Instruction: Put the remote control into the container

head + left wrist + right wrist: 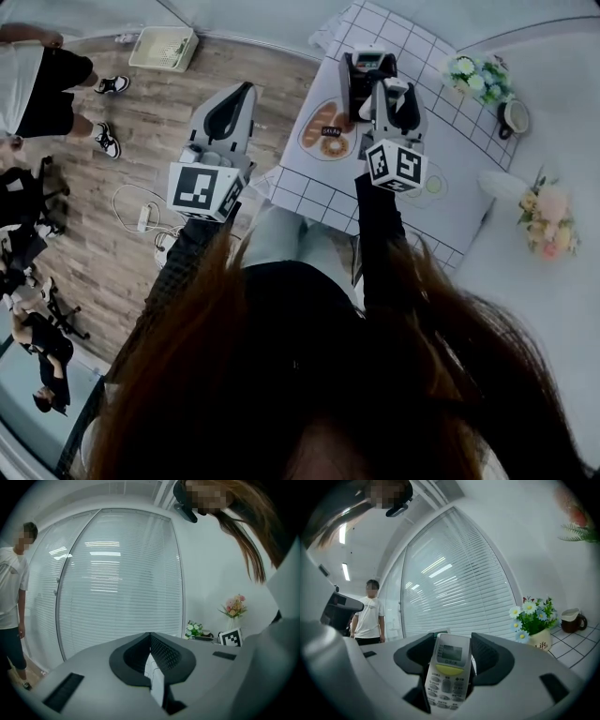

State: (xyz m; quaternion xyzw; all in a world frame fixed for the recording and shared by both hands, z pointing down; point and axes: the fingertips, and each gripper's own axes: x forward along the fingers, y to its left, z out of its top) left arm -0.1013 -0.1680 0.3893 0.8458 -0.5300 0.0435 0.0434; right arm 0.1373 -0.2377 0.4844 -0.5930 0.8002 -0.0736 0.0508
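A white remote control (447, 672) with a small screen and a yellow button stands upright between the black pads of my right gripper (451, 644), which is shut on it. In the head view my right gripper (375, 82) is over the checked table (441, 131), and the remote's top (369, 59) sticks out past the jaws. A dark box-like shape (352, 86) lies just under them; I cannot tell if it is the container. My left gripper (241, 94) hangs over the wooden floor left of the table, its jaws closed together with nothing in them (150, 637).
A plate with bread and a doughnut (326, 133) lies on the table beside the right gripper. A pot of daisies (476, 75), a mug (514, 115) and a vase of flowers (544, 214) stand to the right. A basket (164, 47) and people are on the floor.
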